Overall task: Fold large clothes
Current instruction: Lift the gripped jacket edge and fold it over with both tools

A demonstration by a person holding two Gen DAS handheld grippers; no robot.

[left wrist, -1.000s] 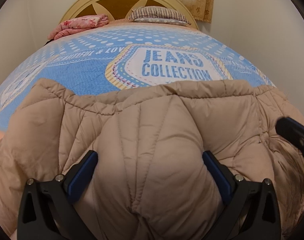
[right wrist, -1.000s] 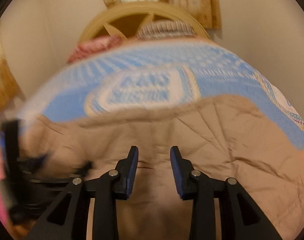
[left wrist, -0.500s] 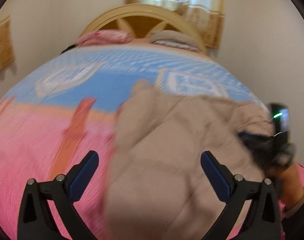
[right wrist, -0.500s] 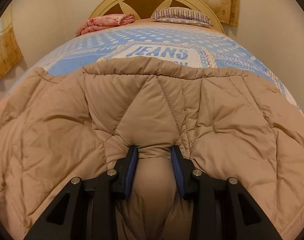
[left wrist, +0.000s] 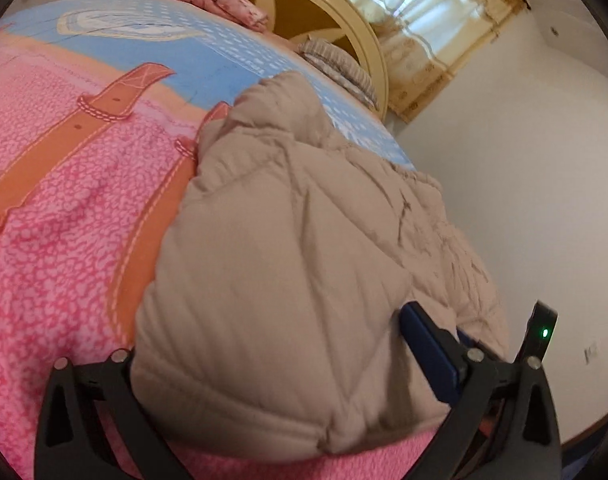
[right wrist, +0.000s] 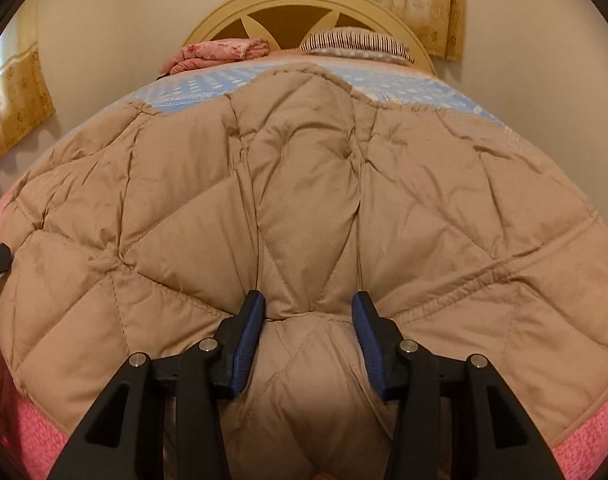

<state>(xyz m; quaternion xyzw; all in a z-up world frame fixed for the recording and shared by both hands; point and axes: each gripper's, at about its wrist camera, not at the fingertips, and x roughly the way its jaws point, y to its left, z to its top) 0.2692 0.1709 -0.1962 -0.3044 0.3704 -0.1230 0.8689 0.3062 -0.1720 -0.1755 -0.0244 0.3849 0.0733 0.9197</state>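
On the pink-and-blue bed cover (left wrist: 64,216) the tan quilted coat (right wrist: 304,208) lies near me; my left gripper (left wrist: 272,364) closes around its bulky left edge, my right gripper (right wrist: 306,336) is opening with a puffed fold between its pads, so I'd gather evenly before folding.

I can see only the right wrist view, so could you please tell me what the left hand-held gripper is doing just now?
Observer: The left hand-held gripper straddles the near corner of the beige jacket. Its jaws are closing, with the padding between them.
Operator: Thank you. What lies beyond the jacket on that side?
Observer: Pink bedcover, printed with orange straps.
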